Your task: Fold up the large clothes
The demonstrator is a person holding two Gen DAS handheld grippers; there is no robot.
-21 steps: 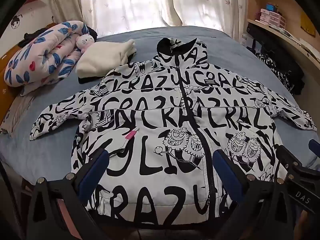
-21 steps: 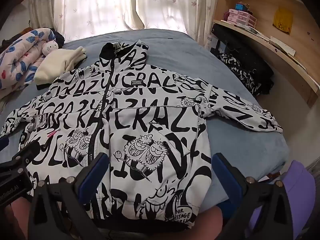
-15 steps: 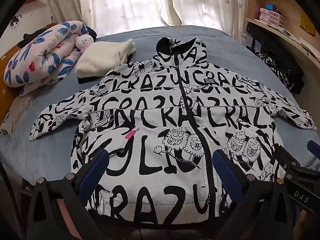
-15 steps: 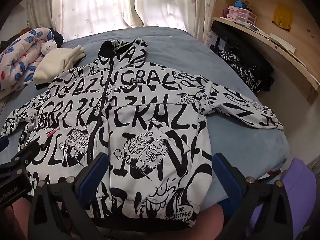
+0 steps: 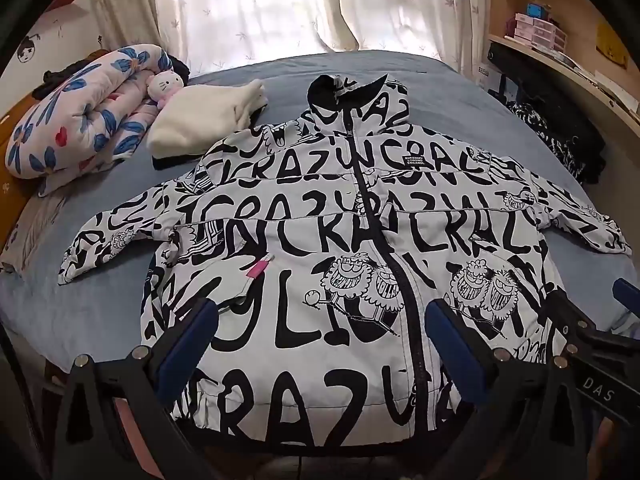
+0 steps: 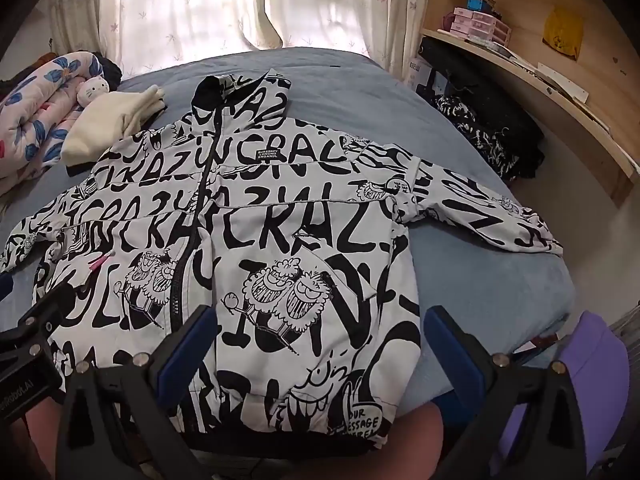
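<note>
While both tools hang over the near edge of the bed, the left gripper point(image 5: 316, 344) fills the bottom of the left wrist view with its blue-padded fingers point(image 5: 188, 348) spread wide, holding nothing. The right gripper point(image 6: 316, 344) sits the same way at the bottom of the right wrist view, jaws apart and empty.

Just beyond them lies the jacket point(image 5: 360, 248), a large white one covered in black lettering and cartoon faces, spread front side up on the blue bed point(image 5: 100, 312). Its hem is nearest the grippers, and its zip runs straight away from them toward the collar near the middle of the frame, so the long axis points from near to far. One sleeve point(image 5: 112, 240) reaches toward the left edge of the frame, nearer the left gripper; the other sleeve point(image 6: 500, 216) reaches toward the right edge, nearer the right gripper. No fold looks started.

Farther back, in the upper left, are a folded cream garment point(image 5: 208, 120), a small plush cat point(image 5: 162, 86) and a rolled floral quilt point(image 5: 80, 108), with bright curtains point(image 5: 280, 8) behind
</note>
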